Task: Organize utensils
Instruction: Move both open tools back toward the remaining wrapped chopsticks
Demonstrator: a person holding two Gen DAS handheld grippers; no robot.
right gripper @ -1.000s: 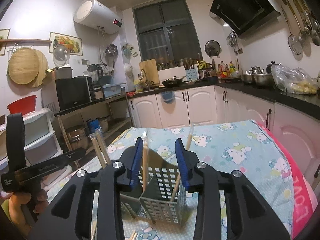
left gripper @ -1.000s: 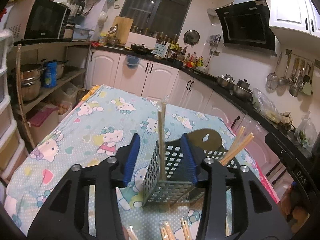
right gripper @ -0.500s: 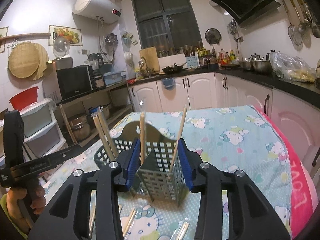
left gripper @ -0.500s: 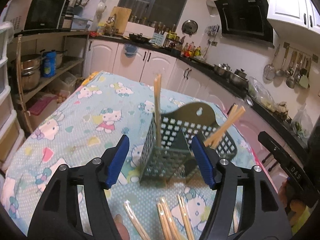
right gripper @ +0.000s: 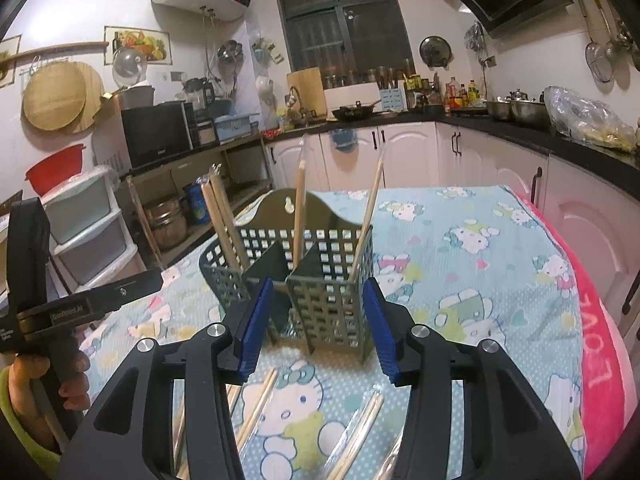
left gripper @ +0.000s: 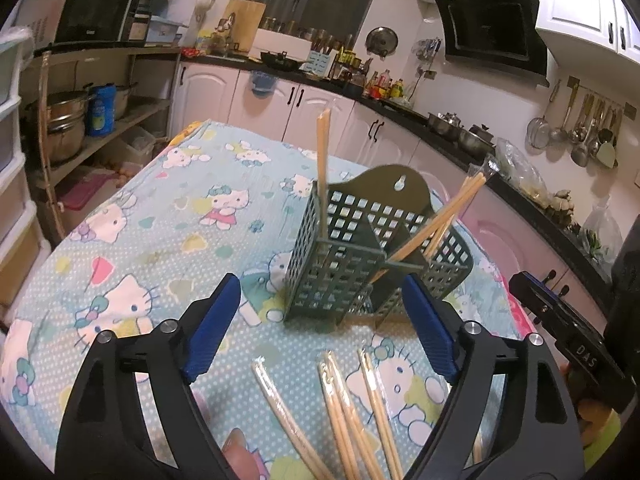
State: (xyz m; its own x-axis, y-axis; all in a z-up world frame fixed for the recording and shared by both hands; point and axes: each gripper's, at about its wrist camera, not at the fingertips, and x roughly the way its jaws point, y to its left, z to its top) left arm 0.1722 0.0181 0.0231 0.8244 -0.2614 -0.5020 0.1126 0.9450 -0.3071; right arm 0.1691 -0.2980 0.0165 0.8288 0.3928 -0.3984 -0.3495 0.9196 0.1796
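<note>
From my left wrist camera I see the left gripper [left gripper: 320,326] with its jaws spreading wide, nothing between the blue pads; the green utensil caddy [left gripper: 360,256] stands on the table just beyond the fingertips, untouched. The caddy sits on a cartoon-cat tablecloth [left gripper: 160,208]. One wrapped chopstick pair [left gripper: 322,168] stands nearly upright in the caddy's near-left compartment, and another bundle of chopsticks [left gripper: 452,216] leans out to the right from a compartment on the far side. More wrapped chopsticks [left gripper: 344,412] lie loose on the cloth, below and between the left jaws.

From the right wrist camera, the right gripper [right gripper: 316,324] has its jaws opening too. The caddy's front corner [right gripper: 332,304] shows between the pads, but the pads seem to stand off it rather than press on it; with the fisheye warp I can't be fully sure of the gap. Loose chopsticks [right gripper: 256,404] lie on the cloth under this gripper. At the left edge, a hand [right gripper: 52,376] holds the other gripper's handle.
</note>
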